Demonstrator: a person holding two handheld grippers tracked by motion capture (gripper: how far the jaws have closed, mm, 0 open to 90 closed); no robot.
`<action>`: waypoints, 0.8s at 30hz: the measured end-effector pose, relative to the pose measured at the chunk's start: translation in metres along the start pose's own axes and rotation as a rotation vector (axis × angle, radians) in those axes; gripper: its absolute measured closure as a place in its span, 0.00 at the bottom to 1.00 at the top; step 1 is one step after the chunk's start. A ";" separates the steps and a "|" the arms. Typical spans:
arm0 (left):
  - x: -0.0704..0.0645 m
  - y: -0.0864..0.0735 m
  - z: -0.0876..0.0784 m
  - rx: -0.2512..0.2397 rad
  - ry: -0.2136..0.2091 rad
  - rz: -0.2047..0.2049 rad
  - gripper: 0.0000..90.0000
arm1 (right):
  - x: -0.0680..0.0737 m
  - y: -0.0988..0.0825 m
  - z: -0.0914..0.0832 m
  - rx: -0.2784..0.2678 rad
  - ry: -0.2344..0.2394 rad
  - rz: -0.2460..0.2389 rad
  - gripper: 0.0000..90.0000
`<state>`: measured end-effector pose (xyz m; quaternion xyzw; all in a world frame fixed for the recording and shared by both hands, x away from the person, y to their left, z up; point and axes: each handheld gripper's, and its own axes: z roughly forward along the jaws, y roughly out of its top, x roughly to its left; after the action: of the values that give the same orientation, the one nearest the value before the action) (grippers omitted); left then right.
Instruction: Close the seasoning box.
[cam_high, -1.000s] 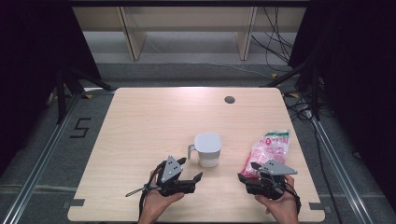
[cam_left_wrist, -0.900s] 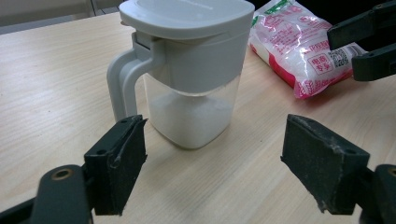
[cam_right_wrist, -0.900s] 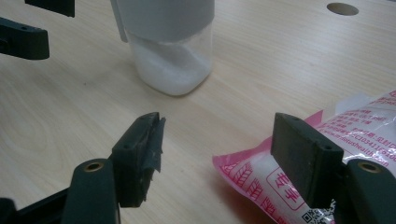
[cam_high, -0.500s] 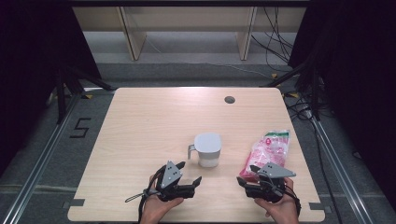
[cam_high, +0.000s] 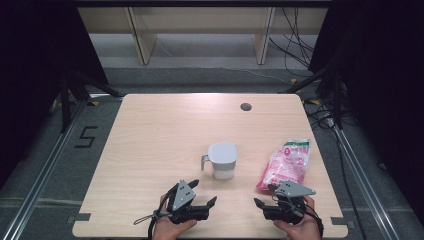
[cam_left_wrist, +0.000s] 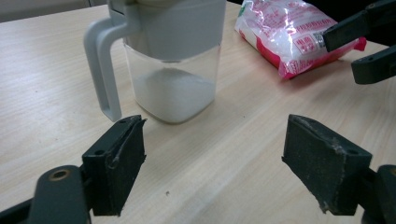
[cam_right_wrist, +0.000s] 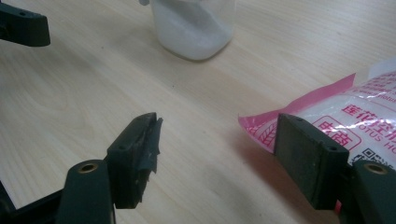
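Jug (cam_high: 222, 160) just ahead of L tongs (cam_high: 202, 192)

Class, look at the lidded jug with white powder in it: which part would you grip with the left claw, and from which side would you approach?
Probably the handle of the jug. It is an upright loop standing clear of the body on the jug's left, nearest the open left claw, so come in from the near left and close the jaws across the bar. The body looks wider and smoother.
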<state>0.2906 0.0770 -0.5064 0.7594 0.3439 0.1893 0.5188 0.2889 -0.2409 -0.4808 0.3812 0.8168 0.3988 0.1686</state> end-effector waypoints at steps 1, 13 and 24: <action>0.000 -0.001 0.000 0.005 -0.007 0.007 0.22 | 0.001 -0.001 0.000 -0.010 0.006 0.008 0.35; 0.000 -0.003 -0.001 0.005 0.001 0.004 0.22 | 0.004 -0.005 -0.001 0.006 -0.004 0.005 0.35; 0.001 -0.003 -0.001 0.008 0.000 0.001 0.22 | 0.004 -0.006 0.000 0.001 0.008 0.013 0.35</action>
<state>0.2895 0.0794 -0.5087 0.7617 0.3443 0.1883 0.5155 0.2838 -0.2401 -0.4851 0.3849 0.8153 0.4009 0.1627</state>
